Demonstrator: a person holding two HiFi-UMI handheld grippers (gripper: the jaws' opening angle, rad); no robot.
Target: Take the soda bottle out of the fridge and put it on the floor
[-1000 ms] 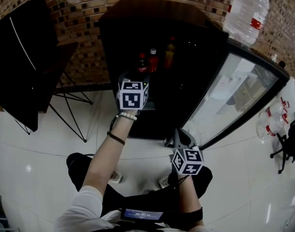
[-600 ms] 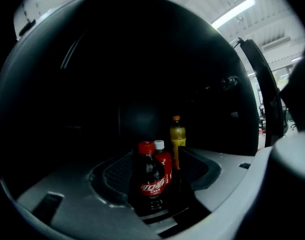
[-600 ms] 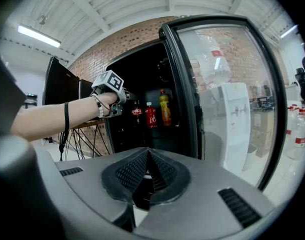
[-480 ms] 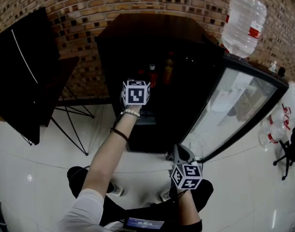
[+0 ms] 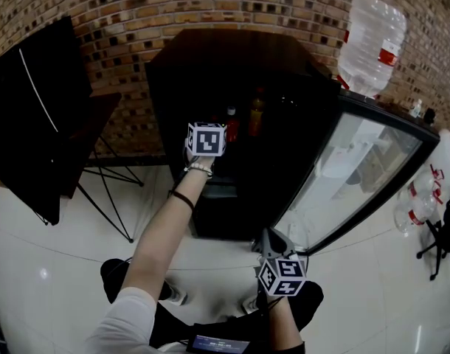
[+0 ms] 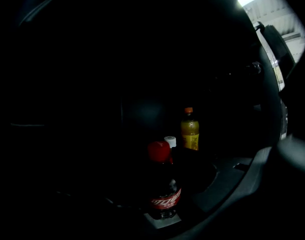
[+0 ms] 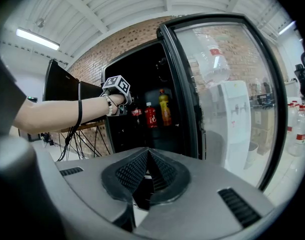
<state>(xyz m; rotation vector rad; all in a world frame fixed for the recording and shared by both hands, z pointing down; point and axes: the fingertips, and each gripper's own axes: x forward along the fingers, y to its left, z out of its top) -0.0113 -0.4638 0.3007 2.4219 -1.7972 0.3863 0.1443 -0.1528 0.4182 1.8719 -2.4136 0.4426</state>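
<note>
Left gripper view showed the left gripper (image 5: pixel 209 129) gaping, empty, before the soda bottle (image 6: pixel 162 184); the right gripper (image 7: pixel 142 180) was closed, empty.

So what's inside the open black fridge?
Three bottles: a dark red-capped soda bottle, a white-capped bottle mostly hidden behind it, and a yellow orange-capped bottle. The rest of the interior is too dark to tell.

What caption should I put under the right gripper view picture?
Left gripper reaches into the open fridge toward the soda bottles, its glass door swung wide.
</note>
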